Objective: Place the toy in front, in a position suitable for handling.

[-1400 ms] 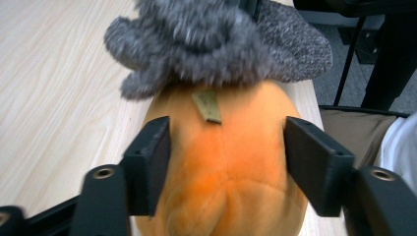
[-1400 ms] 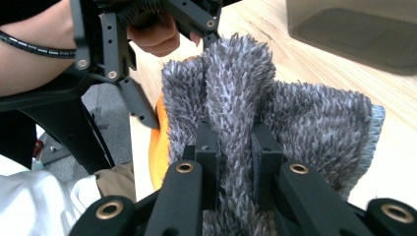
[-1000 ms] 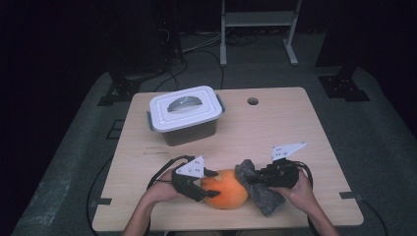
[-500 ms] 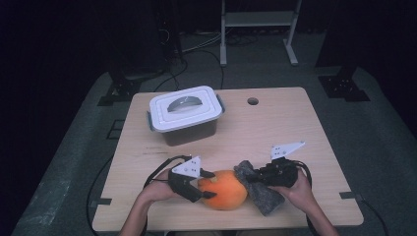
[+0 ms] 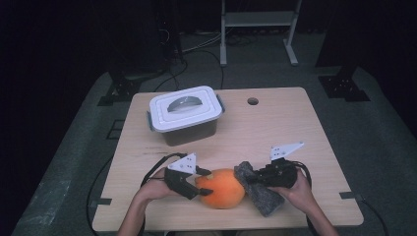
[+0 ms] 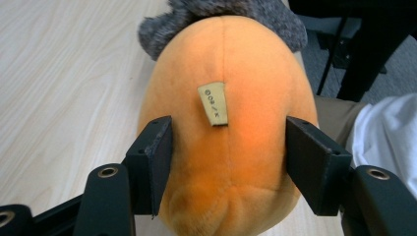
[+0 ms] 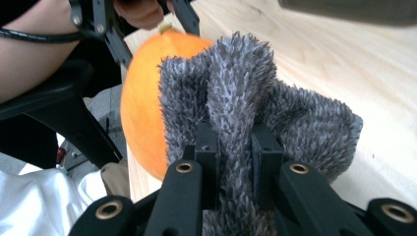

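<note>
An orange plush toy (image 5: 223, 189) lies near the table's front edge, with a small tan tag (image 6: 213, 102) on its near end. A grey fuzzy piece (image 5: 263, 196) sits against its right side. My left gripper (image 5: 205, 182) comes in from the left. Its two jaws straddle the orange body (image 6: 231, 73) and both pads touch its sides. My right gripper (image 5: 251, 179) is shut on a fold of the grey fuzzy piece (image 7: 236, 73), pinched between the pads. Beyond the fold I see the orange plush (image 7: 142, 98) and the other hand.
A white-lidded box (image 5: 184, 113) with a handle stands at the back left of the wooden table (image 5: 275, 132). A small round hole (image 5: 253, 101) is near the far edge. Cables trail from both grippers. The person's lap lies just below the front edge.
The left gripper has edged slightly to the left on the orange plush. The right gripper and the grey piece have stayed put.
</note>
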Demonstrator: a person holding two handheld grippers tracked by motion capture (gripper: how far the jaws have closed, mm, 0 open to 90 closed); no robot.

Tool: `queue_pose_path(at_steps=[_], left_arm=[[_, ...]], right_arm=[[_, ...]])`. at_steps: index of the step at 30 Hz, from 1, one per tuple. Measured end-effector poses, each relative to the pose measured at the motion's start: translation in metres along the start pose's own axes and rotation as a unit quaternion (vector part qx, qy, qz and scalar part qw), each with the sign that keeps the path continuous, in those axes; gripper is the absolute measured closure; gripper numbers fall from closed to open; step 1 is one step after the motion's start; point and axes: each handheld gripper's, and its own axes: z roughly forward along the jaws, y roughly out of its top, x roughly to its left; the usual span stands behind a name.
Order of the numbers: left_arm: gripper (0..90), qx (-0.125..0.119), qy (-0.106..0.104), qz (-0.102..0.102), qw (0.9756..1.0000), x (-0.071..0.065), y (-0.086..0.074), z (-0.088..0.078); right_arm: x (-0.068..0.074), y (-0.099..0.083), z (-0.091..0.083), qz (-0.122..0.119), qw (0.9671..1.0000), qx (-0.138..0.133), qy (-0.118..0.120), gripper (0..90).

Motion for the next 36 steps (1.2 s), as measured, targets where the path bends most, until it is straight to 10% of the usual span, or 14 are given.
queue_pose_path(at_steps=[5, 13, 23, 31, 36], left_arm=[[37.2, -0.003, 0.000, -0.007, 1.0000, 0.002, -0.001, -0.002], [37.0, -0.010, 0.003, 0.006, 0.9999, -0.002, 0.006, 0.007], [44.0, -0.040, 0.010, 0.000, 0.9991, -0.002, 0.013, 0.013], [46.5, -0.057, 0.021, -0.004, 0.9981, -0.007, 0.027, 0.022], [36.4, -0.051, 0.026, 0.006, 0.9984, -0.011, 0.029, 0.027]], right_arm=[[-0.004, -0.006, -0.003, 0.003, 0.9997, 0.019, -0.013, 77.2], [0.013, 0.010, -0.011, -0.026, 0.9990, -0.037, -0.003, 77.1], [0.006, 0.000, -0.008, -0.024, 0.9992, 0.007, -0.030, 76.7], [0.028, 0.022, -0.014, -0.059, 0.9966, -0.052, -0.024, 76.6], [0.030, 0.019, 0.000, -0.076, 0.9965, -0.014, -0.031, 76.9]])
